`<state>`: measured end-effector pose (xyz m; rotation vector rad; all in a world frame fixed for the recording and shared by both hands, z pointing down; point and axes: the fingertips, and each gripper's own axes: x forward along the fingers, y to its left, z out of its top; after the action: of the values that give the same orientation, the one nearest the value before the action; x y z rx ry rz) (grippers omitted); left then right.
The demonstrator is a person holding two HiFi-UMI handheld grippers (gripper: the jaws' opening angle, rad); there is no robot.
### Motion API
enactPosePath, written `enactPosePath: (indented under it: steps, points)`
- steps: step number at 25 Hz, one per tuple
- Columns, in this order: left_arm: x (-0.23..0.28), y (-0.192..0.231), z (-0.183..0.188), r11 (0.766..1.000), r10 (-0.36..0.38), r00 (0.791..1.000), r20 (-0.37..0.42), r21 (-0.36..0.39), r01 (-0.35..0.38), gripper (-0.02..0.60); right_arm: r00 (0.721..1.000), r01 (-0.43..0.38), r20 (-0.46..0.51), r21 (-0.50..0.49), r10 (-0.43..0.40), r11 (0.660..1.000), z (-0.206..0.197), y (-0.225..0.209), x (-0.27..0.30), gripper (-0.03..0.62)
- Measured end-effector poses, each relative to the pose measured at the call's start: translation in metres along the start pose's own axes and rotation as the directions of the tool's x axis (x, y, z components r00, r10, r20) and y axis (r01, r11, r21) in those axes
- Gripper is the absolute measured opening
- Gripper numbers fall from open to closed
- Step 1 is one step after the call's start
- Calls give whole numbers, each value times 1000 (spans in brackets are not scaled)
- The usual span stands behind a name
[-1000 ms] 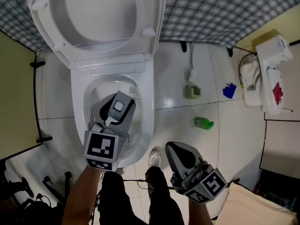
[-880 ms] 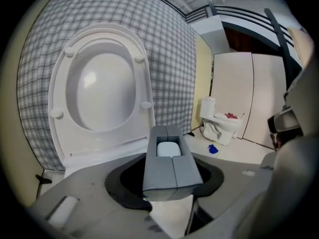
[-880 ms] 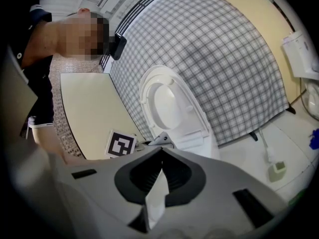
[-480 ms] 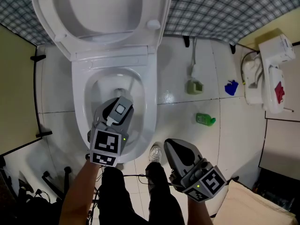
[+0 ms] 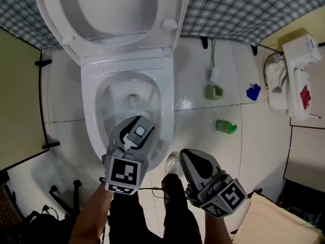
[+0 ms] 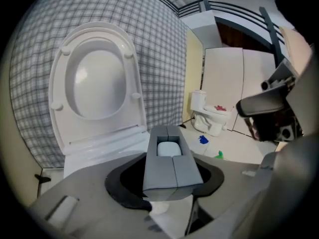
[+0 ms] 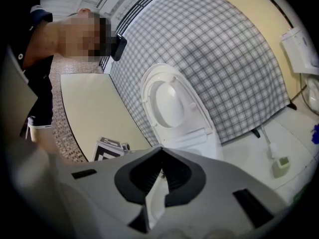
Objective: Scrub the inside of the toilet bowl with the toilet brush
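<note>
Brush handle clamped in left gripper, over toilet bowl

Bright, even light; a soft sheen lies on the floor. Both gripper views bulge, with dark, blurred edges.

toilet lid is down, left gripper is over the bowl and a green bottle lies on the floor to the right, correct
No: the head view shows the lid raised, not down. The left gripper is over the bowl and the green bottle lies on the floor to the right.
</note>
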<state>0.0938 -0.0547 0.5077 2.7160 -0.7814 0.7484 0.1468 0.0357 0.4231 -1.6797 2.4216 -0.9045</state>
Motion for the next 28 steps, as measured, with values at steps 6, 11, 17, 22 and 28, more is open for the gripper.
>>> enactPosePath:
  steps: [6, 11, 17, 22, 28]
  points:
    - [22, 31, -34, 999, 36, 998, -49, 8, -36, 207, 1000, -1, -6, 8, 1, 1000, -9, 4, 4, 0]
    - [1, 17, -25, 1000, -24, 998, -51, 12, 24, 209, 1000, -6, -3, 2, 6, 1000, -4, 9, 7, 0]
    - [-43, -20, -3, 990, -141, 988, -61, -15, 140, 207, 999, -31, 21, -14, 31, 999, 11, 17, 5, 0]
    - [-50, -41, -5, 985, -172, 983, -59, -17, 171, 207, 998, -48, 32, -21, 49, 999, 12, 22, 4, 0]
    - [-21, -10, -17, 998, -60, 997, -56, -3, 60, 207, 998, -45, 43, -10, 45, 999, 10, 17, 1, 0]
